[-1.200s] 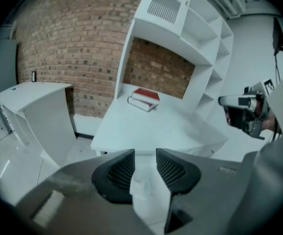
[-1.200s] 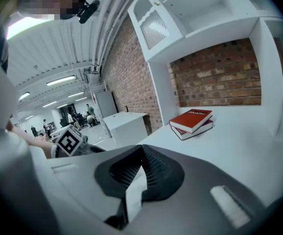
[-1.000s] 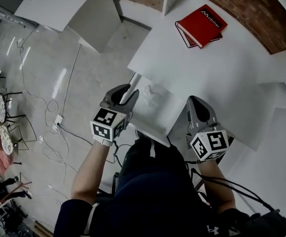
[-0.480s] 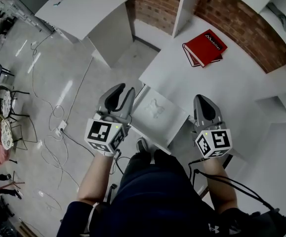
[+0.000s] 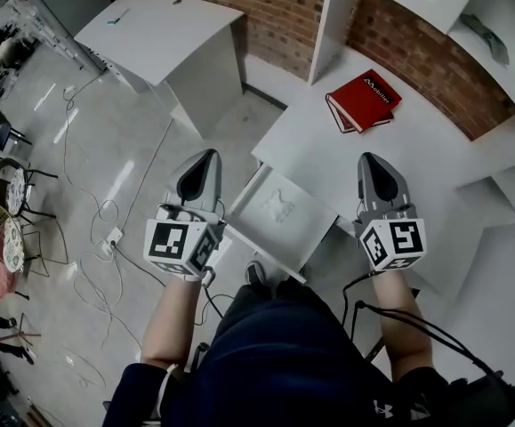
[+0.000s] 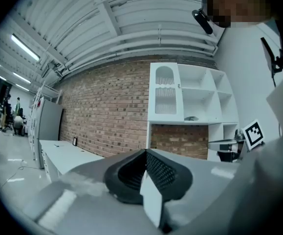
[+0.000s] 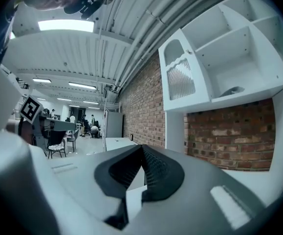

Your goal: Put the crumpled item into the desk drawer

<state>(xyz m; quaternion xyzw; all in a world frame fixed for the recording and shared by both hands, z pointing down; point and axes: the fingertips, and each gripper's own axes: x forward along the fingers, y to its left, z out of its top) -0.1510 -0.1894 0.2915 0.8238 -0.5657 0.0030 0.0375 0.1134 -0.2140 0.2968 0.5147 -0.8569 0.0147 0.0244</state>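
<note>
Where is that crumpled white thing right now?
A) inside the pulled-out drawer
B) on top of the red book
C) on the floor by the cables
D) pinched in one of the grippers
A: the head view shows the crumpled item lying inside the open drawer, away from the red book.

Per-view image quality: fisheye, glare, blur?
Head view: sharp, glare streaks on the floor. Left gripper view: heavy fisheye, black corners, shut left claw close and soft. Right gripper view: same fisheye, ceiling light blown out.
</note>
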